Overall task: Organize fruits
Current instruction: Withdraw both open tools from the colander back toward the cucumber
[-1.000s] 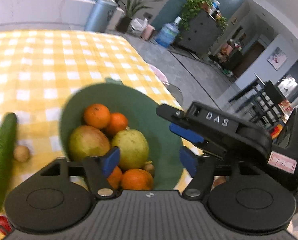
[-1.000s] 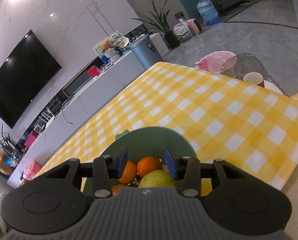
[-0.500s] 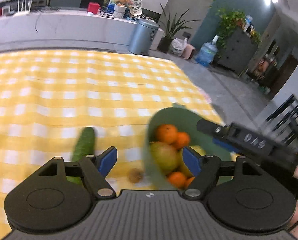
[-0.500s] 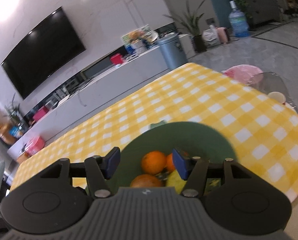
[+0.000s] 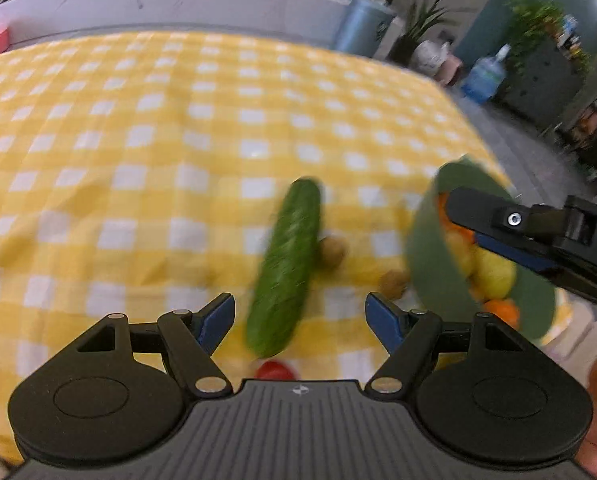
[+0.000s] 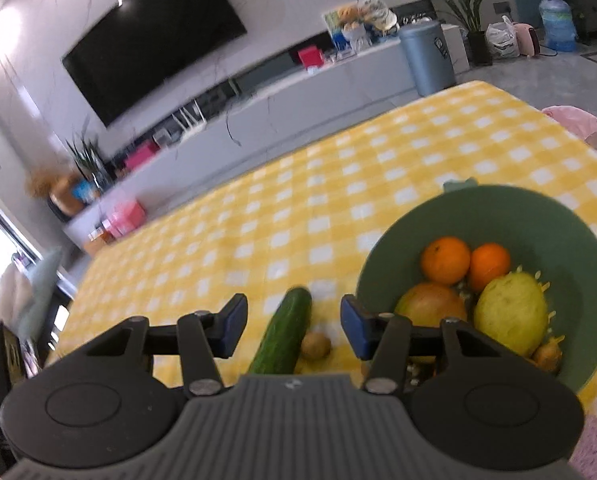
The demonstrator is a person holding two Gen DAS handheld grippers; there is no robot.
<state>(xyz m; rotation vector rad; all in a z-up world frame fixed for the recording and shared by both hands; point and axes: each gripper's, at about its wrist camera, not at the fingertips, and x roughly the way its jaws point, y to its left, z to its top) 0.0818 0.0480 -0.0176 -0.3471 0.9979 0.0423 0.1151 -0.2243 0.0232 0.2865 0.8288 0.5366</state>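
Observation:
A green bowl holds two oranges, a mango and a yellow-green fruit. Left of it on the yellow checked cloth lie a cucumber and a small brown fruit; a second brown fruit rests by the bowl. My left gripper hangs open above the cucumber's near end. My right gripper is open, its jaws closing on nothing, with the cucumber beyond the gap. In the left wrist view the right gripper reaches over the bowl.
A red fruit peeks out just under my left gripper's body. The checked table stretches far and left; its right edge drops to the floor. A low white cabinet, a grey bin and a TV stand beyond.
Both views have swung left: the bowl slid from the centre to the right, and the cucumber now sits between the fingers. The right jaws stand wider than a second ago.

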